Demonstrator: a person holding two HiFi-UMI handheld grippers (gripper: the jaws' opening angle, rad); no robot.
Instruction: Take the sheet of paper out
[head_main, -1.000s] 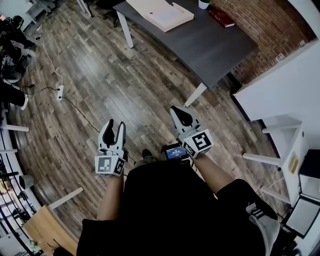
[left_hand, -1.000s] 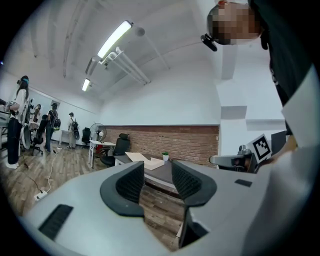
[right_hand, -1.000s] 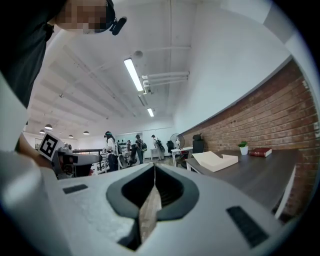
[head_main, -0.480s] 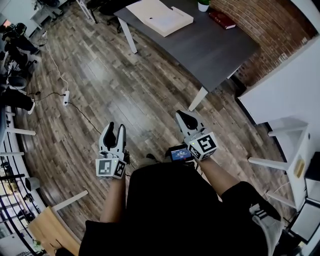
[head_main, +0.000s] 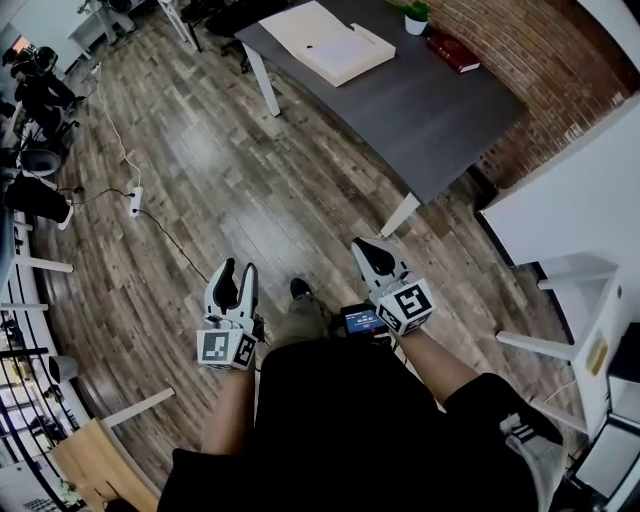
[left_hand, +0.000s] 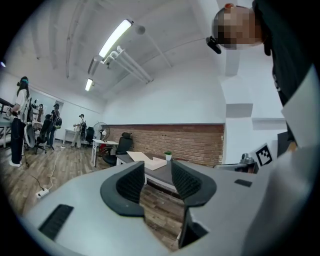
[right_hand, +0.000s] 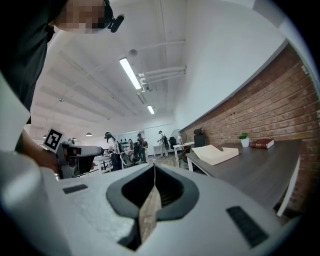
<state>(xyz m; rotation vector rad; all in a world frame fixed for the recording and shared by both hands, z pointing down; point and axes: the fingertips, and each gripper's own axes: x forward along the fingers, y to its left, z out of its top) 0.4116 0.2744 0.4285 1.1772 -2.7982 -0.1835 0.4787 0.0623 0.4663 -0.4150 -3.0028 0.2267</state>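
A flat cream box (head_main: 330, 42) lies open on the dark grey table (head_main: 440, 110) far ahead, with a white sheet (head_main: 340, 45) in it. It also shows in the left gripper view as the cream box (left_hand: 145, 159) and in the right gripper view as the cream box (right_hand: 215, 154). My left gripper (head_main: 236, 272) (left_hand: 157, 172) is held low over the wooden floor, open and holding nothing. My right gripper (head_main: 362, 245) (right_hand: 154, 169) is shut, its pads meeting with nothing between them. Both are well short of the table.
A small potted plant (head_main: 415, 15) and a red book (head_main: 455, 52) sit at the table's far end by the brick wall (head_main: 540, 60). A cable and power strip (head_main: 135, 198) lie on the floor at left. White furniture (head_main: 585, 300) stands at right. People stand in the background.
The table and box have slid slightly lower and right in the head view as the person steps forward; a shoe now shows between the grippers. Both grippers keep their states.
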